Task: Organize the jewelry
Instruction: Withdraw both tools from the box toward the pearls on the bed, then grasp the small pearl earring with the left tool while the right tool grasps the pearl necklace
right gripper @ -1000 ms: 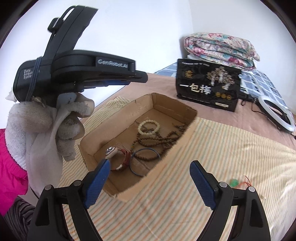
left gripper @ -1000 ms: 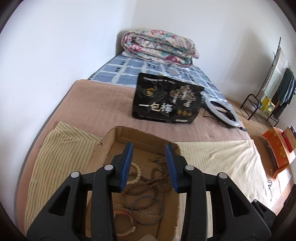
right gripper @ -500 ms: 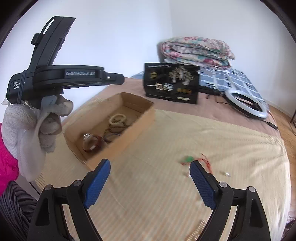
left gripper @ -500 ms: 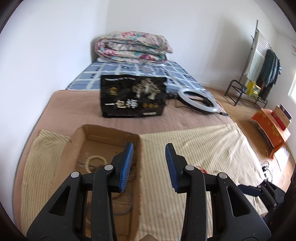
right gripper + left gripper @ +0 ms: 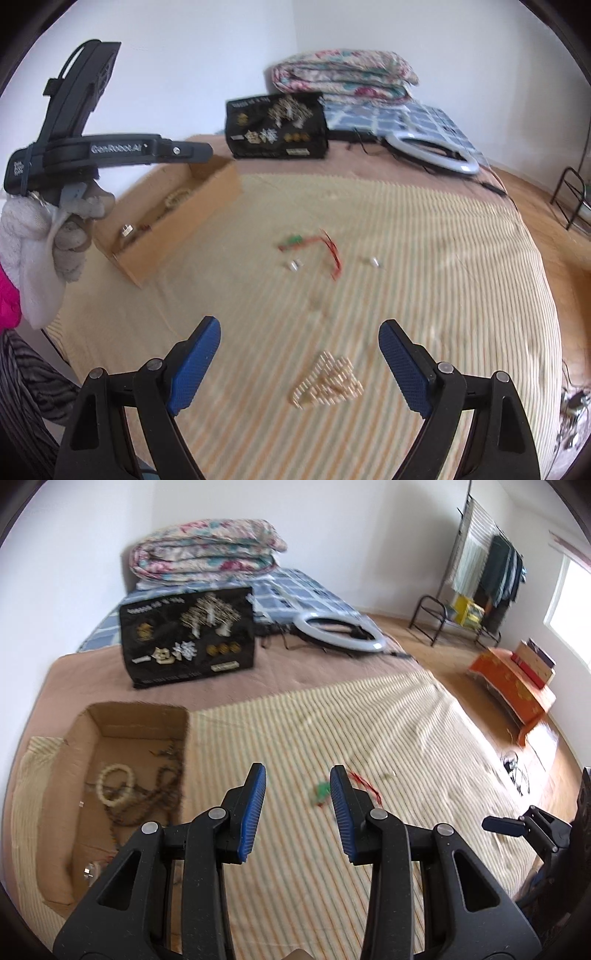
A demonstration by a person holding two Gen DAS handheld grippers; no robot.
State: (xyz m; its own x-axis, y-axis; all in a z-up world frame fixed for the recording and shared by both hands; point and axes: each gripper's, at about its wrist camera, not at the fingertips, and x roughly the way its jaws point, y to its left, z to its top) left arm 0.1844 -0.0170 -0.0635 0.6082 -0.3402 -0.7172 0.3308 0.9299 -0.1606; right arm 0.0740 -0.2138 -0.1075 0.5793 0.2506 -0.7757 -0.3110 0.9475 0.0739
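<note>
A cardboard box [image 5: 140, 710] on the left of the striped cloth [image 5: 369, 731] holds a white bead bracelet [image 5: 114, 784] and a brown bead necklace [image 5: 155, 805]. My left gripper [image 5: 298, 775] is open with nothing between its fingers. It hovers just short of a green pendant on a red cord [image 5: 322, 791]. In the right wrist view, my right gripper [image 5: 299, 328] stands wide open above a flat gold-beige beaded piece [image 5: 327, 380]. Farther on lie the green pendant [image 5: 293, 242] and two small white bits [image 5: 294, 264]. A gloved hand [image 5: 55, 236] holds the left gripper beside the box [image 5: 184, 221].
A black printed gift box [image 5: 188, 642], a white ring light [image 5: 340, 631] and a folded floral quilt [image 5: 207, 554] lie at the back of the bed. To the right the bed ends above a wooden floor with an orange box [image 5: 517, 686] and a clothes rack [image 5: 480, 565].
Both grippers have swung right, away from the cardboard box and out over the striped cloth. The green pendant and the gold beaded piece have come into view. Neither gripper's opening has changed.
</note>
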